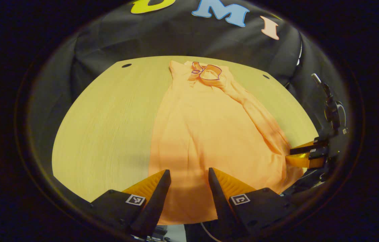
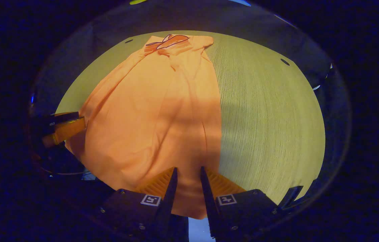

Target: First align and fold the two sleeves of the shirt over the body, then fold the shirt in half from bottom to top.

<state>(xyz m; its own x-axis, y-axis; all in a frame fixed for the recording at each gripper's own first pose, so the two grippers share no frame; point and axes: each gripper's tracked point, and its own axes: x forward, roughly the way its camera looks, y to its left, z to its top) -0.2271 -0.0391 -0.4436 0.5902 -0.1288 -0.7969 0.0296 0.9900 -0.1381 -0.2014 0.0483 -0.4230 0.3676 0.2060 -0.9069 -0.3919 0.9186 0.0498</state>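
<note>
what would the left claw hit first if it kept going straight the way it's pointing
Most likely the orange shirt: the left claw stands open over its bottom hem, aimed up the body toward the collar. Its height above the cloth is unclear, so it might skim over the fabric on the table instead.

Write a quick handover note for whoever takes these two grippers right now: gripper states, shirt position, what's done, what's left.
Left gripper: open, poised at the bottom hem.
Right gripper: fingers slightly apart over the hem, not gripping.
Shirt: orange, lying lengthwise on the wooden table, collar at the far end.
Done: both sleeves look folded over the body.
Left: grip the hem with both grippers, fold it up to the collar.
</note>
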